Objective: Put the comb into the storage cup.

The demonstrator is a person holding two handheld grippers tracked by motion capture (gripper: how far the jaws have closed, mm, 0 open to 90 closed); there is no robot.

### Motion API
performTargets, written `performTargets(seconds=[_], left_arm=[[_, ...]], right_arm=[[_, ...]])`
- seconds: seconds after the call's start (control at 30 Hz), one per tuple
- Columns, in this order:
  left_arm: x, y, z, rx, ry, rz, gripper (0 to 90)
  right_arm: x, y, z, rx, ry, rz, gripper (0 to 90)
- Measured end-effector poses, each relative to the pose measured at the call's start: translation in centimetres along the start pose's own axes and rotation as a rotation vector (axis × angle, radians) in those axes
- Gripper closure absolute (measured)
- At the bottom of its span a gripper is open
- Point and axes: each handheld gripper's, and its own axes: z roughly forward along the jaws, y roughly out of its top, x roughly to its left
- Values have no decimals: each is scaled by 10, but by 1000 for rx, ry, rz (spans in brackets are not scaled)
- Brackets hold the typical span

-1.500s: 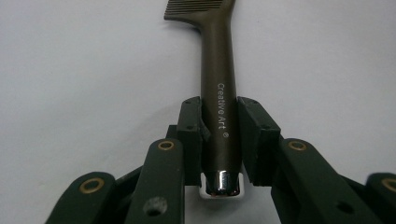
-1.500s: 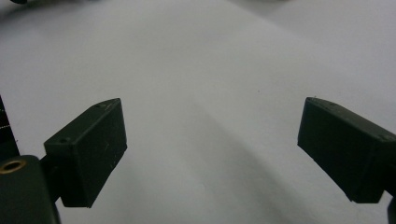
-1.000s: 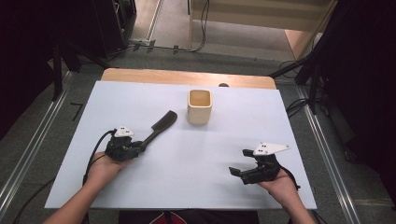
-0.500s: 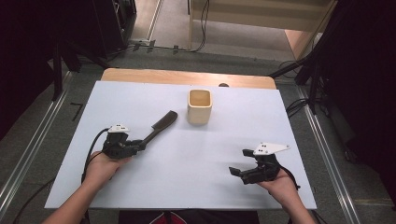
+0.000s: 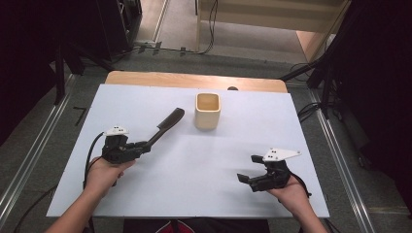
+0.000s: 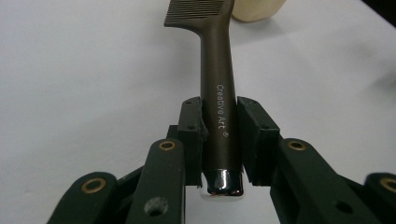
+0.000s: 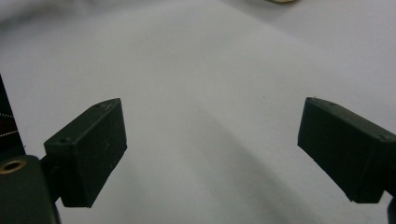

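A dark brown comb [image 5: 167, 124] with a long handle lies slanted left of centre, its toothed end toward a cream cup [image 5: 208, 110]. My left gripper [image 5: 145, 144] is shut on the handle's near end. In the left gripper view the two pads [image 6: 194, 126] press both sides of the comb's handle [image 6: 217, 70], just ahead of its shiny metal tip. Whether the comb rests on the table or hangs just above it I cannot tell. My right gripper [image 5: 248, 168] sits at the front right, open, with bare table between its jaws [image 7: 210, 135].
A white sheet [image 5: 194, 194] covers the table, and a wooden strip [image 5: 194, 80] runs along the far edge. The cream cup [image 6: 257, 9] stands upright and open-topped past the comb. Cables and dark stands lie on the floor around the table.
My left gripper has shifted slightly to the left and away with the comb in it. The right gripper has stayed where it was.
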Motion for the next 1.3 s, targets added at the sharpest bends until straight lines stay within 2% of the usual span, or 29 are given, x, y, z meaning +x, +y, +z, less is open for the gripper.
performTargets(seconds=[0.3, 0.73, 0.93, 1.1, 1.3], left_arm=[[-11, 4, -4, -54, -15, -7, 735], [-17, 10, -12, -181, -22, -70, 734], [-21, 13, -7, -193, -15, -93, 734], [-26, 16, -1, -209, 5, -90, 734], [-28, 18, 6, -217, -4, -128, 734]], right_arm=[[6, 4, 2, -5, 15, -2, 66], [10, 7, 3, -22, 15, -1, 66], [14, 12, 6, -36, 25, 5, 66], [17, 17, 8, -49, 9, 7, 66], [22, 27, 9, -60, -4, 37, 66]])
